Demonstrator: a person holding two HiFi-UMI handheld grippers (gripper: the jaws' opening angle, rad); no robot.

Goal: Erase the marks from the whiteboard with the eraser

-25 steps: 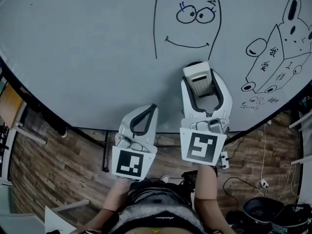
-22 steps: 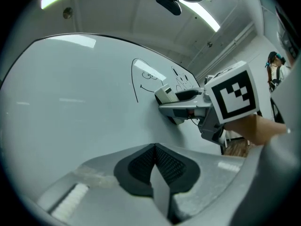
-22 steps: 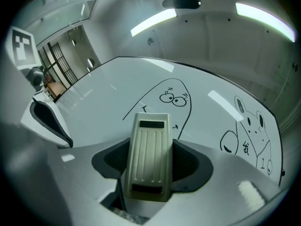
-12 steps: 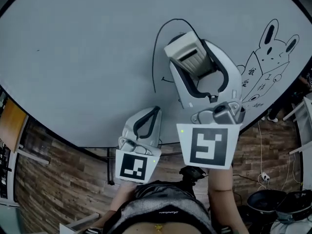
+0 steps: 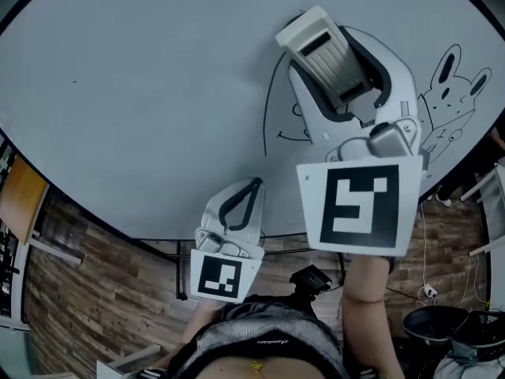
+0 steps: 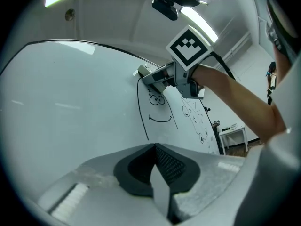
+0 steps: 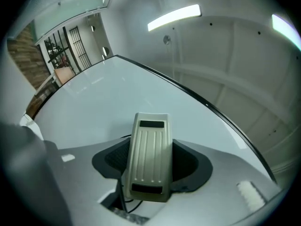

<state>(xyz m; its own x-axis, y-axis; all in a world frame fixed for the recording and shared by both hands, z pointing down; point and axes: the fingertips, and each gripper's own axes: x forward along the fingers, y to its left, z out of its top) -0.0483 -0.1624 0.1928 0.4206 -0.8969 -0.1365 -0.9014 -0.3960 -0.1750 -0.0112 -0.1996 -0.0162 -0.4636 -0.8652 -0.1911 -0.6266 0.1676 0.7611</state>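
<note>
A large whiteboard point(image 5: 142, 93) fills the head view. My right gripper point(image 5: 331, 50) is shut on a cream ribbed eraser point(image 5: 322, 54), raised near the top of a black-line cartoon face point(image 5: 278, 125). That face shows plainly in the left gripper view point(image 6: 155, 109), with the right gripper point(image 6: 153, 79) at its upper edge. The eraser point(image 7: 149, 157) sits clamped between the jaws in the right gripper view. A rabbit-and-car doodle point(image 5: 450, 93) lies at the board's right. My left gripper point(image 5: 237, 204) hangs low by the board's bottom edge, shut and empty.
Wooden floor point(image 5: 87, 290) lies below the board. A yellow-topped table point(image 5: 16, 188) stands at the left. Cables and dark bins point(image 5: 442, 330) sit at the lower right. A small white table point(image 6: 233, 135) stands beyond the board in the left gripper view.
My right gripper has risen with the eraser from below the face drawing to its top. The head view has tilted. The left gripper has stayed low.
</note>
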